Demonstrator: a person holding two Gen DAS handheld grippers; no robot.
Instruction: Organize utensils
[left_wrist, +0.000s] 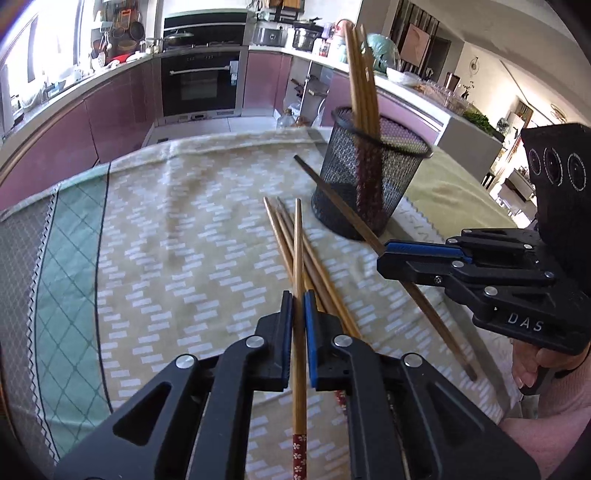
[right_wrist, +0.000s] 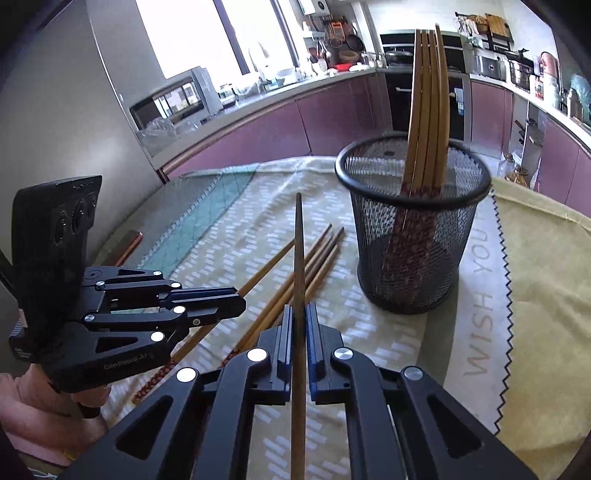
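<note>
- Loose chopsticks (left_wrist: 314, 258) lie in a bundle on the table (left_wrist: 166, 229), near the mesh holder (left_wrist: 369, 177).
- Several chopsticks stand upright inside that holder.
- The left hand-held gripper (left_wrist: 298, 321) clamps a light chopstick (left_wrist: 298, 240).
- The right hand-held gripper (right_wrist: 299, 325) clamps a darker chopstick (right_wrist: 298, 240).

Mesh holder (right_wrist: 413, 236): black wire cup, upright on the cloth, holding bamboo chopsticks (right_wrist: 428, 110) tips up | loose chopsticks (left_wrist: 314, 266): fanned flat just beside the holder | light chopstick (left_wrist: 298, 258): red patterned end, clamped | dark chopstick (right_wrist: 298, 258): clamped, tip towards holder
</note>
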